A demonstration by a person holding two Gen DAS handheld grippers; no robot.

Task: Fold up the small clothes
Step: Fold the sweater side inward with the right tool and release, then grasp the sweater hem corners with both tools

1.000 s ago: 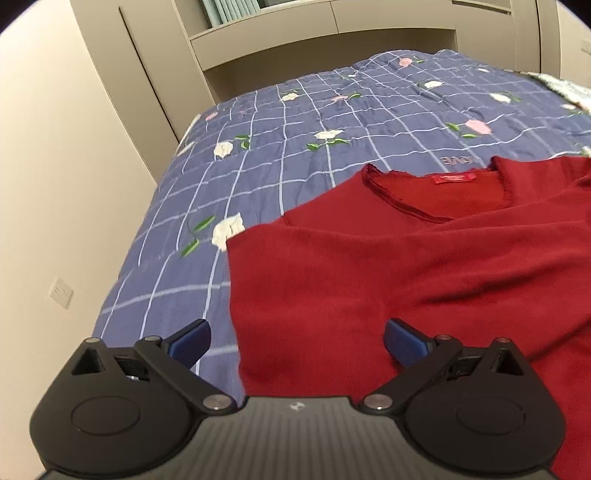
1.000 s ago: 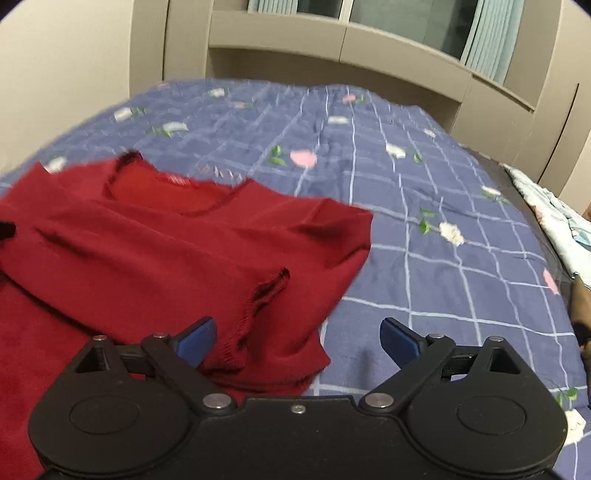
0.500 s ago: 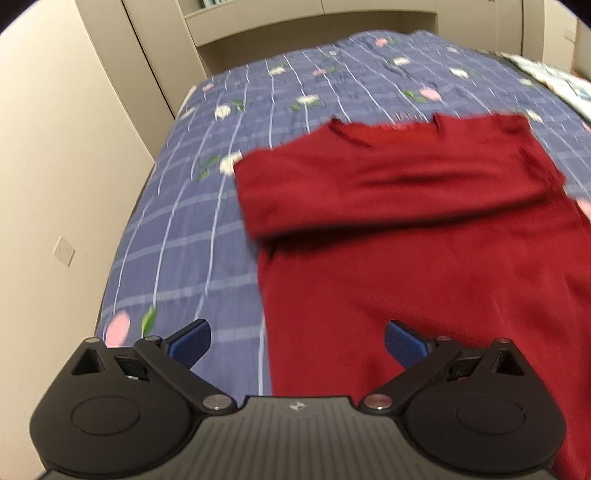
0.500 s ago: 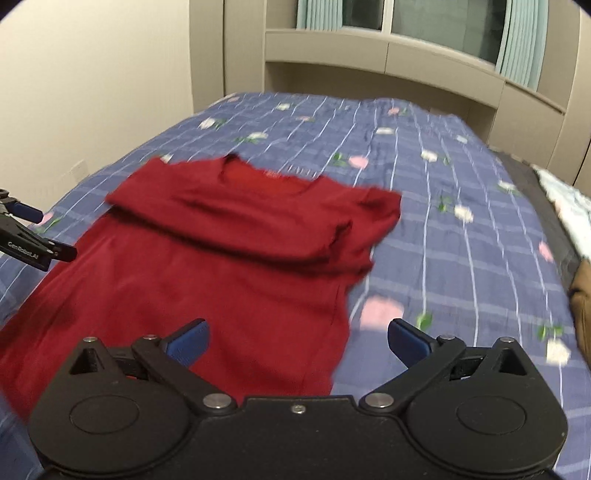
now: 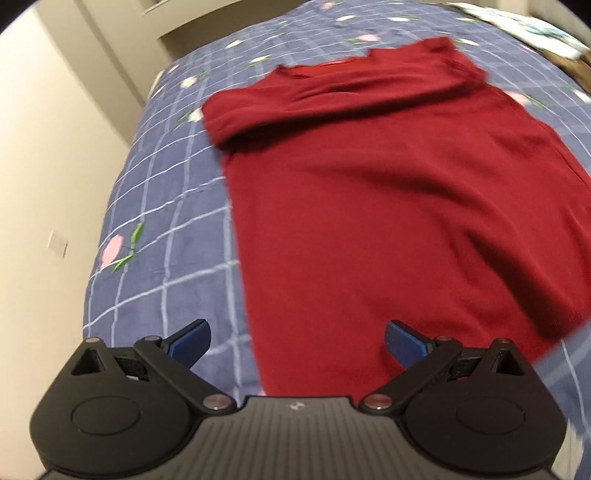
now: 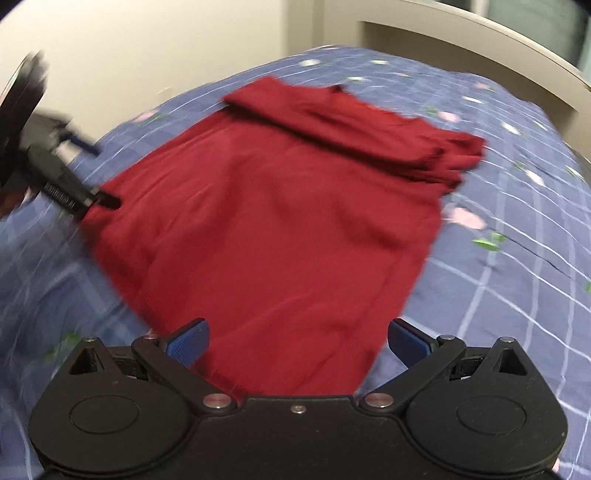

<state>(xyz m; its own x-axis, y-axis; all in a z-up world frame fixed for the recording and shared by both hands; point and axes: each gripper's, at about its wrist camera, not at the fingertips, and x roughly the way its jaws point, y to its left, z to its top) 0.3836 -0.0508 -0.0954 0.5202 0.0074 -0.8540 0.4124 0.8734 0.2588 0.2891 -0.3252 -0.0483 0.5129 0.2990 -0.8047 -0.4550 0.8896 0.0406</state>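
count: one red top (image 5: 388, 206), lying on the bedspread (image 5: 166, 206). one bedspread, blue check with flowers. two grippers: left gripper (image 5: 297, 341) and right gripper (image 6: 297, 338), both over the near hem of the top. one wall socket (image 5: 58, 242), left of the bedspread. one pile of other cloth (image 5: 546, 33) past the top's far right corner.

Red garment (image 5: 388, 206): soft matt knitted cloth with a fine, slightly fuzzy surface, its sleeves folded across the chest in limp layers. Bedspread (image 5: 166, 206): matt blue woven cloth, lightly quilted, printed with a pale grid and flowers. Left gripper (image 5: 295, 341) and right gripper (image 6: 297, 338): matt black plastic bodies, the left ribbed at the centre, with small shiny metal pivot pins and blue, finely textured finger pads (image 6: 188, 339).
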